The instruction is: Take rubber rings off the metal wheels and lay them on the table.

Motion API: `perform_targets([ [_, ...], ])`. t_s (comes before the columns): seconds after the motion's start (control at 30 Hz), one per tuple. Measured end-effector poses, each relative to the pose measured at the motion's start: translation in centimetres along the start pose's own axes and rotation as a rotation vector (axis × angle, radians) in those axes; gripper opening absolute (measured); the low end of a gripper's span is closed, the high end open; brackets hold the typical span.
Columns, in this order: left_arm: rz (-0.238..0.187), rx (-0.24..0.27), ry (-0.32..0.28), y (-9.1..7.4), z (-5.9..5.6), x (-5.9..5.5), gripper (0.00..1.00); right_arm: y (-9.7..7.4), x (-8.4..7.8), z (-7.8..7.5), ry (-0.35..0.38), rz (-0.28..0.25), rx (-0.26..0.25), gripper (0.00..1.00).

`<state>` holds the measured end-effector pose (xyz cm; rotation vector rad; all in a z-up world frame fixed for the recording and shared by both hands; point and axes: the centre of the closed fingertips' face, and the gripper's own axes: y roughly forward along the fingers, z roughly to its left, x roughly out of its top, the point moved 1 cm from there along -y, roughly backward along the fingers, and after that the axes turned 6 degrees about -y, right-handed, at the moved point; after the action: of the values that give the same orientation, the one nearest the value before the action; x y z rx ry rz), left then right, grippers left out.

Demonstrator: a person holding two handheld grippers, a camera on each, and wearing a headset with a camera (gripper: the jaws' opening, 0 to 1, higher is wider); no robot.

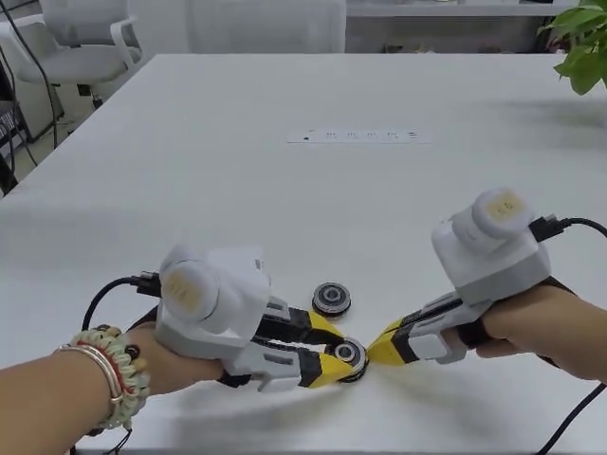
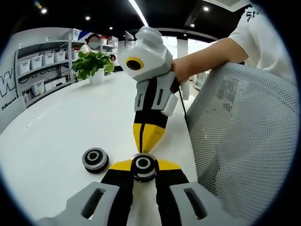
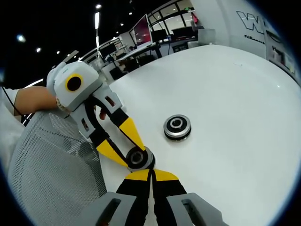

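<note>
Gripping one metal wheel (image 1: 351,354) between its yellow tips, the left gripper (image 1: 337,351) holds it at the near edge of the table (image 1: 285,209). Whether the wheel is lifted or resting cannot be told. The right gripper (image 1: 381,349) has its jaws pressed together with nothing between them, tips touching the wheel's rim from the opposite side.

The dark band around the wheel is likely the rubber ring (image 2: 143,156). It looks soft, stretchy and grippy, so it should peel rather than slide. The metal hub looks stiff, small and probably dense, so it is safe to clamp firmly. The best hold, as a judgement, is to pinch the ring's outer edge and roll it over the rim while the left gripper steadies the hub by its faces.

Just beyond, a second wheel (image 1: 331,298) lies flat on the table, apart from both grippers, its ring seemingly on. Farther off is a power strip (image 1: 360,136). At the far side are a chair (image 1: 95,38) and a plant (image 1: 583,47).
</note>
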<state>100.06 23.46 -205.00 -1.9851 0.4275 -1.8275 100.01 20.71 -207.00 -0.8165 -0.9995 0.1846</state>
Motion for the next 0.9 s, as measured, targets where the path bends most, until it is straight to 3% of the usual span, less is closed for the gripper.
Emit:
perform_targets([
  [0.33, 0.005, -0.003, 0.001, -0.1, 0.0, -0.4, 0.07, -0.1, 0.1, 0.0, 0.009, -0.001, 0.001, 0.0],
  [0.53, 0.007, -0.003, 0.002, -0.1, -0.1, -0.4, 0.07, -0.5, 0.8, 0.1, 0.1, -0.043, 0.035, 0.0],
  [0.9, 0.011, -0.004, 0.008, -0.1, -0.1, -0.5, 0.07, -0.4, 1.0, 1.0, 0.154, -0.042, 0.046, 0.0],
])
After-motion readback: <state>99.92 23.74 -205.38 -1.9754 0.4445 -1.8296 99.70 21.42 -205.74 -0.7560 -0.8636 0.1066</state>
